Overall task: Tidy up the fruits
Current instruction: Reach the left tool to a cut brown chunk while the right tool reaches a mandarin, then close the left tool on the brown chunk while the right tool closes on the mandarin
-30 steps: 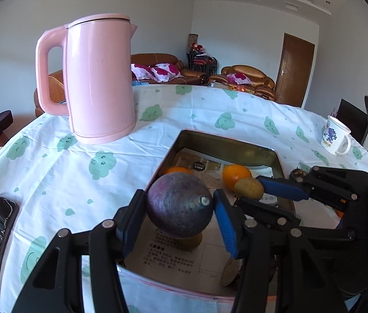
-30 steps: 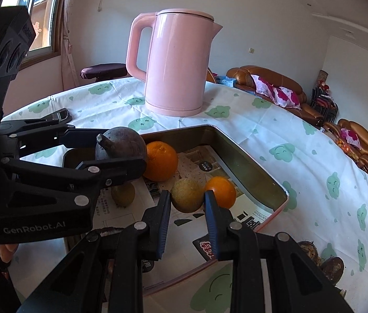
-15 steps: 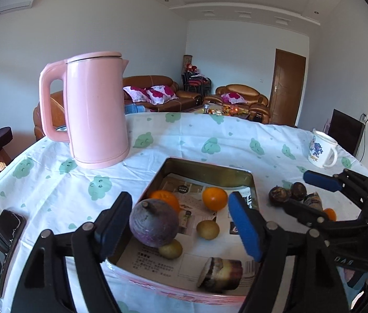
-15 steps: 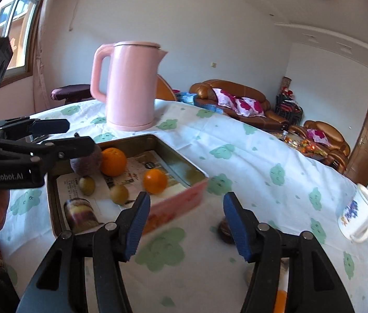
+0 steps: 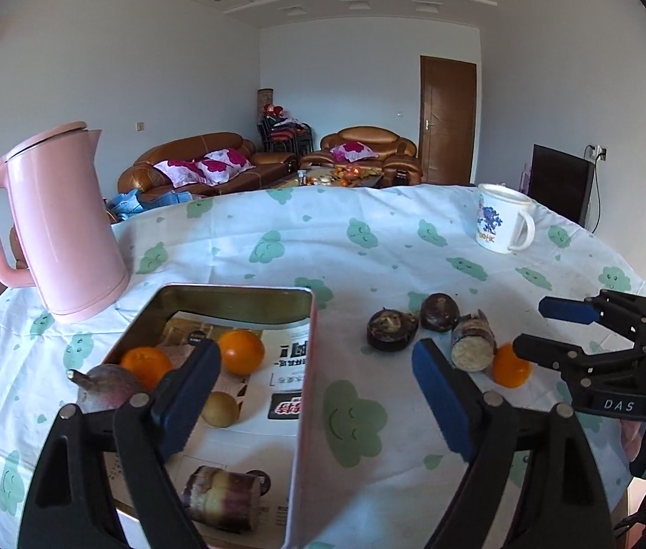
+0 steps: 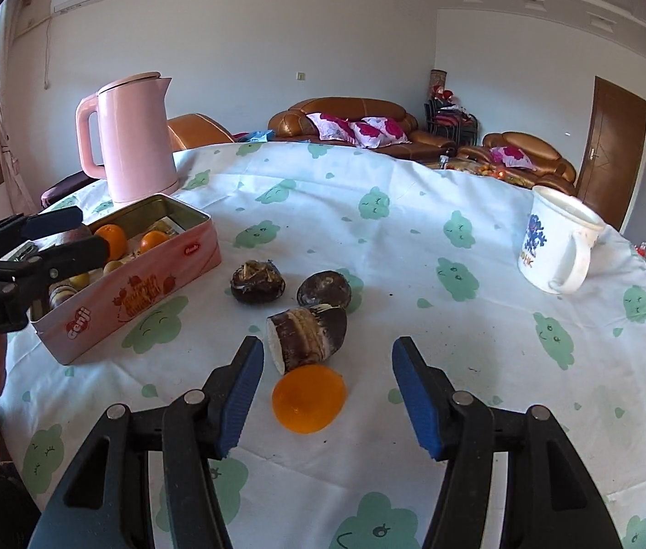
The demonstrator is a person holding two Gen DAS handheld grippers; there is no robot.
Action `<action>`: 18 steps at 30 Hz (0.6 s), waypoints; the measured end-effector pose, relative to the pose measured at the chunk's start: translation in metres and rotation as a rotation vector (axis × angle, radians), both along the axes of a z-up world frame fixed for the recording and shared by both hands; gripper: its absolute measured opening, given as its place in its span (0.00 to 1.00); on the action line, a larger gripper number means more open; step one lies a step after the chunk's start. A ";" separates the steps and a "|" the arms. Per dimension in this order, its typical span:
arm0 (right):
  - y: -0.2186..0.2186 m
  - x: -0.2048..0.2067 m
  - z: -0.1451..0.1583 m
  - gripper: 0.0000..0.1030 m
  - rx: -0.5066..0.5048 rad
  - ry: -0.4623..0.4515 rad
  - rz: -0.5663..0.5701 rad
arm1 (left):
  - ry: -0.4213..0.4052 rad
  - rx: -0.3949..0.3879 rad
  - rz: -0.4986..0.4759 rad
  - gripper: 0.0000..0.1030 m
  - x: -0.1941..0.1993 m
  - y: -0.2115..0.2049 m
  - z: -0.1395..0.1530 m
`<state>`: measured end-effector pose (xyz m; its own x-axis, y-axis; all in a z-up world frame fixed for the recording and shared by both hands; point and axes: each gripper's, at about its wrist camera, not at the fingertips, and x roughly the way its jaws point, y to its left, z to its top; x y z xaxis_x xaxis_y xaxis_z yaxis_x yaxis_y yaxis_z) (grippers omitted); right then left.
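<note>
Left tongs (image 5: 318,393) empty, jaws just widened over pink rectangular tin (image 6: 140,293) holding oranges, right tongs (image 6: 325,395) parted, empty, above loose orange fruit (image 6: 308,397) on cloud-print tabletop (image 6: 414,238)

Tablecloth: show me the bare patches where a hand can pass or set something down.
Widest free stretch: between the pink kettle and the white mug, behind the loose produce. Also free: right of the orange, below the mug. Crowded: beside the pink tin, where two dark round fruits, the cut stalk piece and the orange cluster.
</note>
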<state>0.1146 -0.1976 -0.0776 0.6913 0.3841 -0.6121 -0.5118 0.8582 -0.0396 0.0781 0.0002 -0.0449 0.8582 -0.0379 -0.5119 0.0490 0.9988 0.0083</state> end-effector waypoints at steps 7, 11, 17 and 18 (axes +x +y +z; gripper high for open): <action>0.008 0.007 -0.013 0.58 -0.036 0.093 0.042 | 0.003 0.031 -0.022 0.86 0.009 -0.016 0.000; 0.012 0.014 -0.023 0.43 -0.070 0.154 0.046 | 0.006 0.043 -0.040 0.87 0.014 -0.025 -0.002; 0.007 0.013 -0.022 0.39 -0.093 0.133 0.022 | 0.023 0.046 -0.073 0.87 0.022 -0.037 -0.004; 0.002 0.014 -0.018 0.39 -0.078 0.122 0.005 | 0.026 0.048 -0.080 0.87 0.024 -0.041 -0.004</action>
<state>0.1281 -0.1960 -0.0959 0.6082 0.3351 -0.7196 -0.5212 0.8523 -0.0437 0.1022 -0.0403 -0.0492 0.8397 -0.0811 -0.5369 0.1298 0.9901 0.0535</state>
